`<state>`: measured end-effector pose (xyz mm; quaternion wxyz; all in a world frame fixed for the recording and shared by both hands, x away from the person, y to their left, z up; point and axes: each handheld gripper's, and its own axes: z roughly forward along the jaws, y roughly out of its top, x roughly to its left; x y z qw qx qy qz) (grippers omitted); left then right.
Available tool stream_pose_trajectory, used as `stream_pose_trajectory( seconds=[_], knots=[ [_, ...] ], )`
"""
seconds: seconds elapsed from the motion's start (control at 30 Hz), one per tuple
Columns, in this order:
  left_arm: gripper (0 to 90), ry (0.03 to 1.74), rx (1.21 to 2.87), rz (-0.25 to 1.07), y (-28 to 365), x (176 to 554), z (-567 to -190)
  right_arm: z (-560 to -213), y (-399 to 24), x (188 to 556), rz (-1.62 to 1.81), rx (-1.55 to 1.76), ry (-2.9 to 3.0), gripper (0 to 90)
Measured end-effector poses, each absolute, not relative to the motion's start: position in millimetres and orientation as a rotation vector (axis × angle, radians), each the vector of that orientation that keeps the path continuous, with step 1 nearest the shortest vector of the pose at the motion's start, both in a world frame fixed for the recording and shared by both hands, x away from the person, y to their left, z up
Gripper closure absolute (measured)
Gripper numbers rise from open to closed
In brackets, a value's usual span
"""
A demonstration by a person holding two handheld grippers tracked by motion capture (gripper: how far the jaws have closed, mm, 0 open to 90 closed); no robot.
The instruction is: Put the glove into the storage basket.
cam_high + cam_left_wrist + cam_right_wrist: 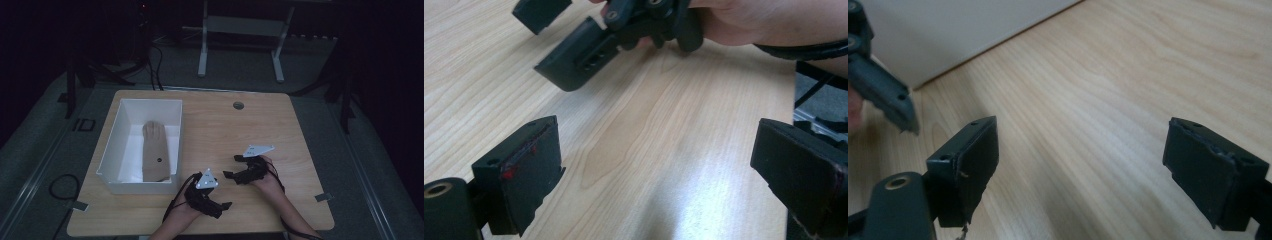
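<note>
Surface (235,135): light wooden tabletop with a round cable hole (238,105) near its far edge.
Box (111,145): white, open-topped, rectangular, on the left part of the surface.
Glove (154,150): tan knitted glove, lying flat inside the box toward its right wall, fingers pointing to the far end.
Left tool (223,206): held low over the near edge of the surface, just right of the box's near corner; jaws spread wide apart, nothing between them.
Right tool (231,166): near the left tool, slightly farther in, jaws pointing toward the box; also spread wide and empty, bare wood showing between them.
</note>
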<state>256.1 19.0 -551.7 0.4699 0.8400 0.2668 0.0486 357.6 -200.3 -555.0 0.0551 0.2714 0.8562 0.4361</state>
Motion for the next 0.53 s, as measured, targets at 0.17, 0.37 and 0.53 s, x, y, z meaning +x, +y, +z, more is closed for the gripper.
stream_pose_trajectory(
  seconds=[0.17,0.37,0.53],
  knots=[
    [6.5,0.657,2.065,0.113,19.4,256.6,-560.7,-560.4,-201.8,353.7,1.321,0.827,2.613,14.6],
    [6.5,0.660,2.058,0.112,19.9,255.9,-566.3,-562.6,-204.6,352.6,1.313,0.833,2.609,14.7],
    [6.5,0.656,2.046,0.116,21.4,255.4,-566.1,-563.2,-204.6,352.1,1.299,0.832,2.605,14.7]
  ],
)
